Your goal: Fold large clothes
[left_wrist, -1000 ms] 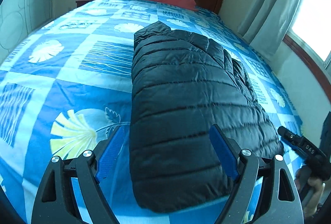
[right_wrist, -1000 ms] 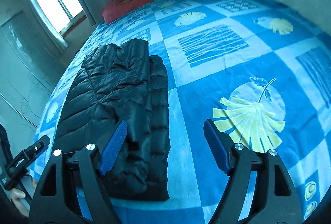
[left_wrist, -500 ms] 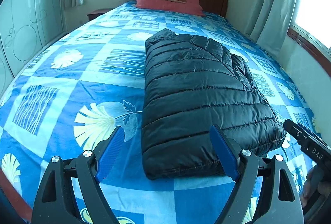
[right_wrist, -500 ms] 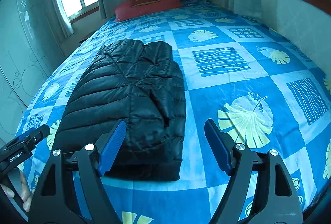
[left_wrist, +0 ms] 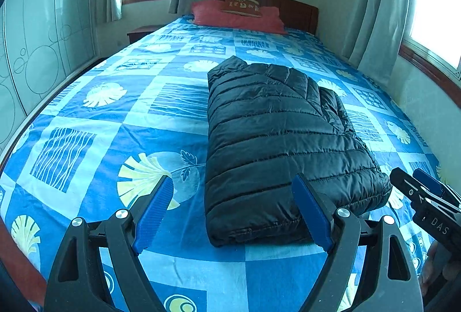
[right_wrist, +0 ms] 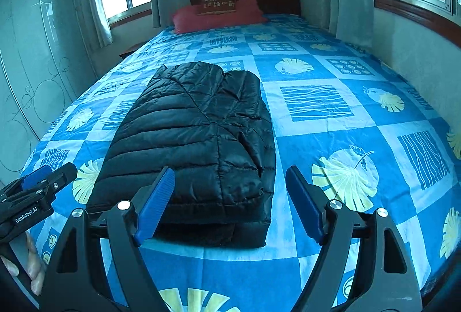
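Note:
A black quilted puffer jacket point(left_wrist: 276, 136) lies folded into a long rectangle on the blue patterned bed point(left_wrist: 121, 122); it also shows in the right wrist view point(right_wrist: 198, 139). My left gripper point(left_wrist: 234, 207) is open and empty, held above the bed in front of the jacket's near end. My right gripper point(right_wrist: 230, 201) is open and empty, also in front of the jacket's near end. The right gripper shows at the right edge of the left wrist view point(left_wrist: 426, 197). The left gripper shows at the left edge of the right wrist view point(right_wrist: 34, 194).
Red pillows point(left_wrist: 236, 17) and a wooden headboard point(left_wrist: 296, 11) stand at the far end. A wardrobe point(left_wrist: 37, 53) lines the left side, curtains point(left_wrist: 377, 9) and a wall the right. A nightstand point(left_wrist: 141, 32) sits at the far left.
Both grippers have pulled back and up from the jacket, so more of the bed and room shows. The jacket has stayed folded in place. Both stay open.

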The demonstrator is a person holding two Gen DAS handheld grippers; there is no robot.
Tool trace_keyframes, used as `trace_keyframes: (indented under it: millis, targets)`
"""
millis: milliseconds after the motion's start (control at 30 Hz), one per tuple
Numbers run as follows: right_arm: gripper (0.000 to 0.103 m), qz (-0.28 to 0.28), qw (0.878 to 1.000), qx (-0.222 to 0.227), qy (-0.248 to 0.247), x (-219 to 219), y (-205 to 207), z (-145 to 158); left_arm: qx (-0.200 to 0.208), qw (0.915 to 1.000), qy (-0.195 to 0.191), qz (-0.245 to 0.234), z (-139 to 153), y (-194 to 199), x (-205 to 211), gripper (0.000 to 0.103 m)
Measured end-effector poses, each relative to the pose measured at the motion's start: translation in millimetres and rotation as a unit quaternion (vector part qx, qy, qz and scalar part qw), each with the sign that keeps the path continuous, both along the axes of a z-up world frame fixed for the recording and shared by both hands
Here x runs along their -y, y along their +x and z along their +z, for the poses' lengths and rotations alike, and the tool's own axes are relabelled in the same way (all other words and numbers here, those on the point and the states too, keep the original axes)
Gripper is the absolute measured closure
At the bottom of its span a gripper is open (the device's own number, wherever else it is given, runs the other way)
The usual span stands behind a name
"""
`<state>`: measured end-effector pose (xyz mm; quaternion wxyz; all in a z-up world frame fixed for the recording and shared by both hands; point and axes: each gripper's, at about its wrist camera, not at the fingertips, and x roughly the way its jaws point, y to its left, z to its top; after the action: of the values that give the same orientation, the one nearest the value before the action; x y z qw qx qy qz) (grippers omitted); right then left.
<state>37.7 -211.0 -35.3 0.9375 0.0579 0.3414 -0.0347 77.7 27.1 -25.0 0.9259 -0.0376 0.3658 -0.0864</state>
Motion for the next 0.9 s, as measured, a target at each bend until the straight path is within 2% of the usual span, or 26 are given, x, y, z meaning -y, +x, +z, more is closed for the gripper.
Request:
trace_keyframes:
  millis: [900]
  targets:
    - [0.023, 0.009, 1.000, 0.008, -0.012, -13.0, -3.8, 5.6, 0.014, 0.9999, 0.003, 0.003, 5.5, -8.8, -1.3, 0.020]
